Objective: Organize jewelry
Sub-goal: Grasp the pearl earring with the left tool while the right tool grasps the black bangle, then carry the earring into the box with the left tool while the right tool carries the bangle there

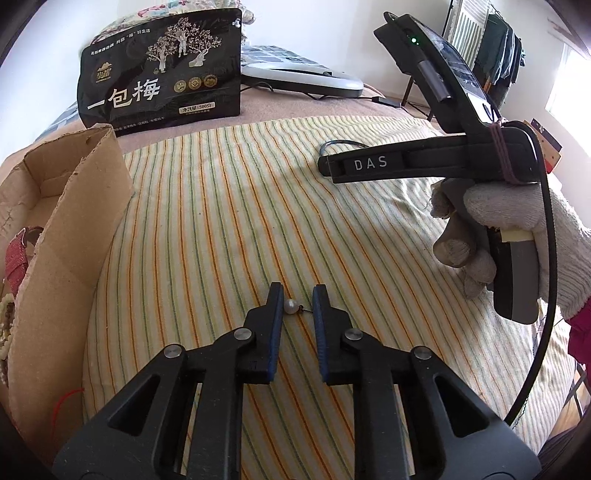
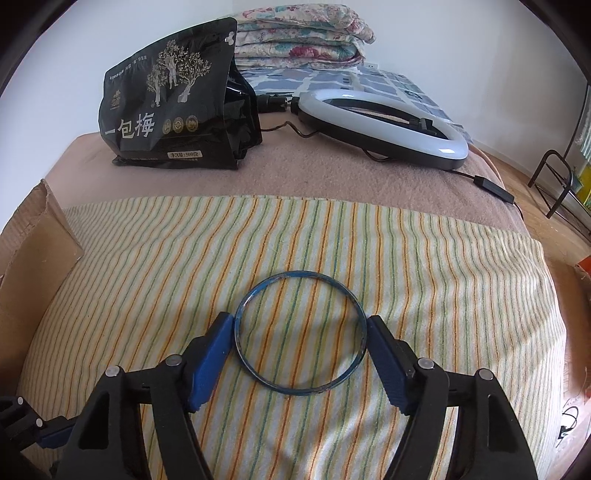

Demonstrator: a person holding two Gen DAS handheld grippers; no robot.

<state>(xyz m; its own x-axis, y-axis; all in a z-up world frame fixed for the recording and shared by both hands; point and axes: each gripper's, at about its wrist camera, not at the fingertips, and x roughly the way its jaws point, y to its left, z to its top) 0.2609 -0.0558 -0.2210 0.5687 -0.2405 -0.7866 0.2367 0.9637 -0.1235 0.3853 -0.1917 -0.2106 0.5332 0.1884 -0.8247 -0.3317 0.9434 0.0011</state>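
In the left wrist view my left gripper (image 1: 297,295) is open over the striped cloth (image 1: 258,206), with a small white pearl pendant (image 1: 290,306) lying between its fingertips, next to the left pad. In the right wrist view my right gripper (image 2: 300,325) is open wide around a thin blue bangle (image 2: 300,390) that lies flat on the striped cloth (image 2: 443,280); both pads sit at the bangle's outer sides. The right gripper (image 1: 327,164) also shows in the left wrist view, held by a gloved hand, with part of the bangle (image 1: 328,144) beside its tip.
A cardboard box (image 1: 62,206) stands at the left, holding a red strap (image 1: 16,258) and beads (image 1: 7,325). A black snack bag (image 2: 173,99) and a ring light (image 2: 384,122) with its cable lie at the back of the bed. Folded quilts (image 2: 303,33) are behind.
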